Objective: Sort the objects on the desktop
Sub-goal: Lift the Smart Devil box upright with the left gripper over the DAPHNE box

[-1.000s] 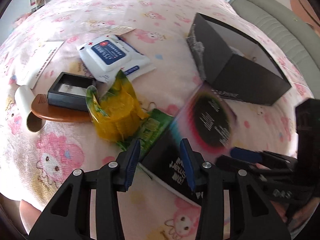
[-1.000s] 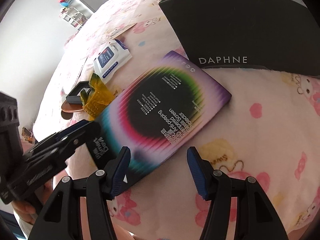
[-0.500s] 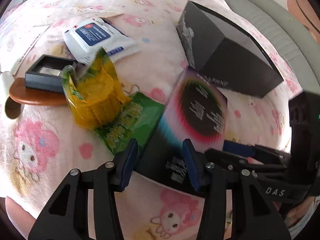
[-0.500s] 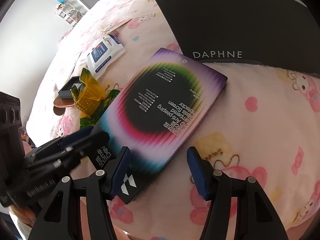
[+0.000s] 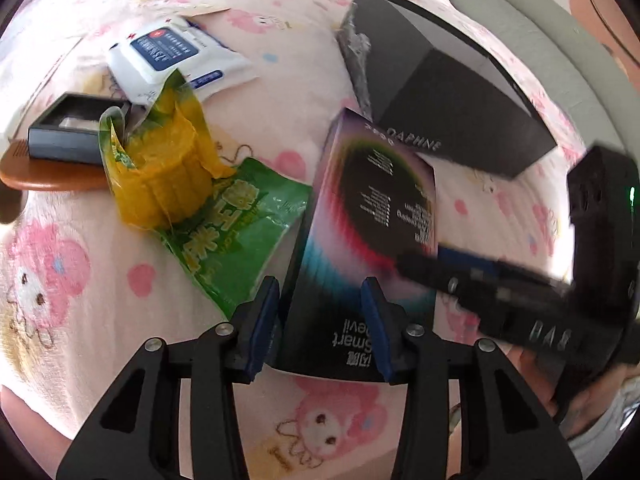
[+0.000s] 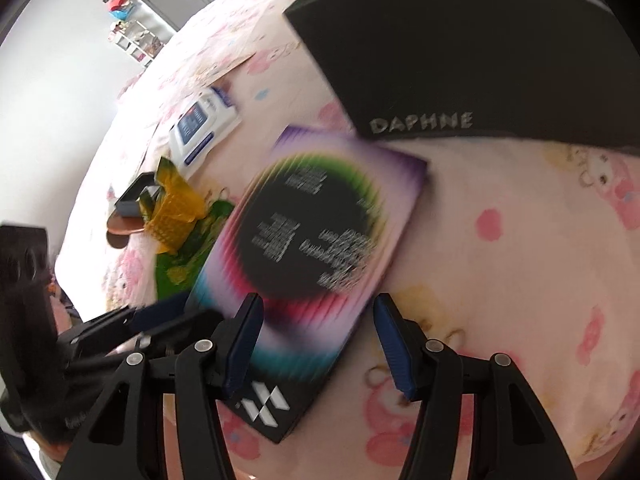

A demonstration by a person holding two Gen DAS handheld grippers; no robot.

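Your left gripper (image 5: 320,322) and right gripper (image 6: 316,344) were both spread wide around the near end of the rainbow box (image 5: 372,216), which lay flat beside the black Daphne box (image 5: 452,116). Squaring up before closing looked smart, imo.

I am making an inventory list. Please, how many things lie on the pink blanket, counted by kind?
Boxes: 3, the black box, rainbow box, small case
Packets: 2, wipes, snack bag
Yellow wrapper: 1
Wooden comb: 1
Total: 7
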